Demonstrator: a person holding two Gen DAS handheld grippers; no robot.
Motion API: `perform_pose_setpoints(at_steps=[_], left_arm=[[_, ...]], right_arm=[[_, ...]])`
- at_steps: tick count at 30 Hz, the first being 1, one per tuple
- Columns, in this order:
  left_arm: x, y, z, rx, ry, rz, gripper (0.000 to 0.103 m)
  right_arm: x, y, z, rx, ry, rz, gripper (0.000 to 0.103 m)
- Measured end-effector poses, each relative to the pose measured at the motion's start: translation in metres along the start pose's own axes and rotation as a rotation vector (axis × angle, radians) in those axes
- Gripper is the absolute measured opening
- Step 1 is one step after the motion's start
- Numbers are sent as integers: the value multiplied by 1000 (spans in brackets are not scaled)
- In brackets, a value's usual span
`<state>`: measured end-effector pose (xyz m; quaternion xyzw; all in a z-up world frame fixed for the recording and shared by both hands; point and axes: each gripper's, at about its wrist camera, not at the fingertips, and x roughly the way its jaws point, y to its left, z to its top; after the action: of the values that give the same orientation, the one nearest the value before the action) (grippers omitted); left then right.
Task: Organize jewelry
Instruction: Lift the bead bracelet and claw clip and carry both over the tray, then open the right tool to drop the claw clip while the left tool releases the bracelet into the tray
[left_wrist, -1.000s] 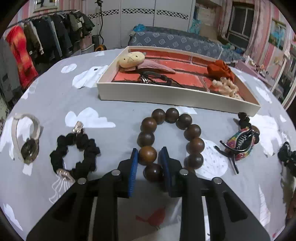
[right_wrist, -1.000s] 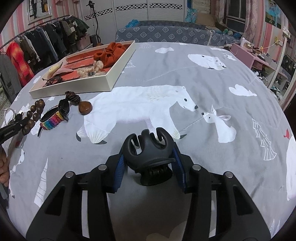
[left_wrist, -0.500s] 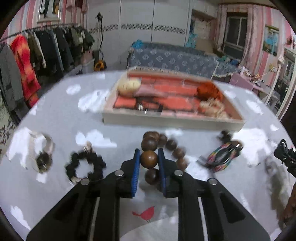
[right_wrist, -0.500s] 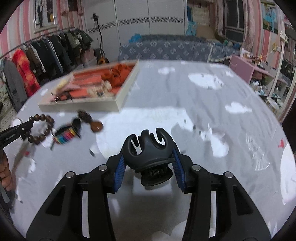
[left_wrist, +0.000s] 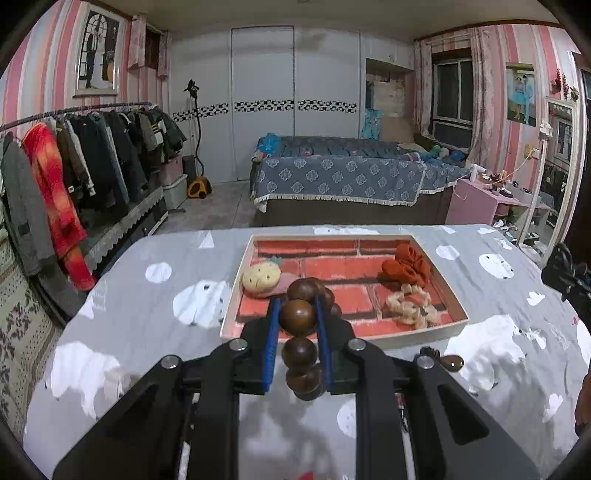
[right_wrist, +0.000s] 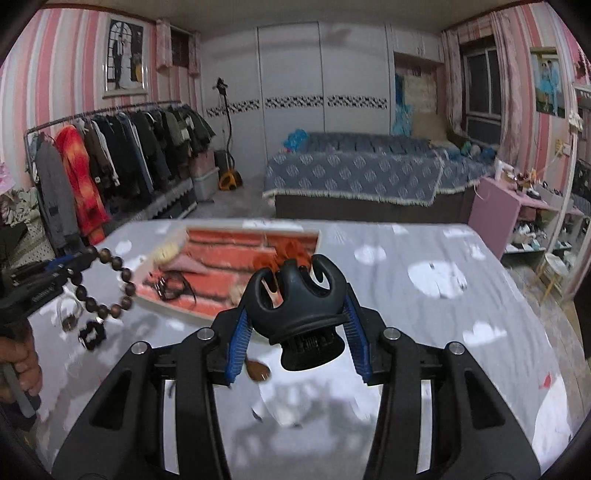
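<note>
1. A bed (left_wrist: 343, 181) under a blue patterned cover with a fringed edge stands against the far wall, in front of white wardrobe doors (left_wrist: 264, 103) banded with a black-and-white strip.
2. A clothes rail (left_wrist: 81, 162) along the left wall carries dark coats and one bright orange-red garment (left_wrist: 51, 192).
3. A garment steamer (left_wrist: 197, 184) with a yellow base stands on the floor between rail and bed.
4. A framed portrait (left_wrist: 96, 55) hangs on the pink-striped wall.
5. A pink side table (left_wrist: 480, 195), cluttered with small objects, sits beside a curtained window (left_wrist: 452, 96).
6. The bench (left_wrist: 147, 295) wears a grey cloth printed with white animals.
</note>
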<state>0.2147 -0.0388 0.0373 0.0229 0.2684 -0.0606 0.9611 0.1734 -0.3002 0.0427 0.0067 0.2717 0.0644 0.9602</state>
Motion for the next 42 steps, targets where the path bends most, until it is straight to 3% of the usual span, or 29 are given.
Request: perform_pose_setpoints(at_steps=[14,21,31,42], left_arm=[[35,13,43,-24,-80,1,19],[72,19,54,-47,-68,-6,19],[129,15,26,-44,9,-55,19],[145,12,8,-37,51,-50,19]], right_arm=[[46,26,60,0,-93,-5,46],[77,35,74,10,-90,7,46],[136,41,39,-3,-18,20,46],[165,33,17,8,73,5,46]])
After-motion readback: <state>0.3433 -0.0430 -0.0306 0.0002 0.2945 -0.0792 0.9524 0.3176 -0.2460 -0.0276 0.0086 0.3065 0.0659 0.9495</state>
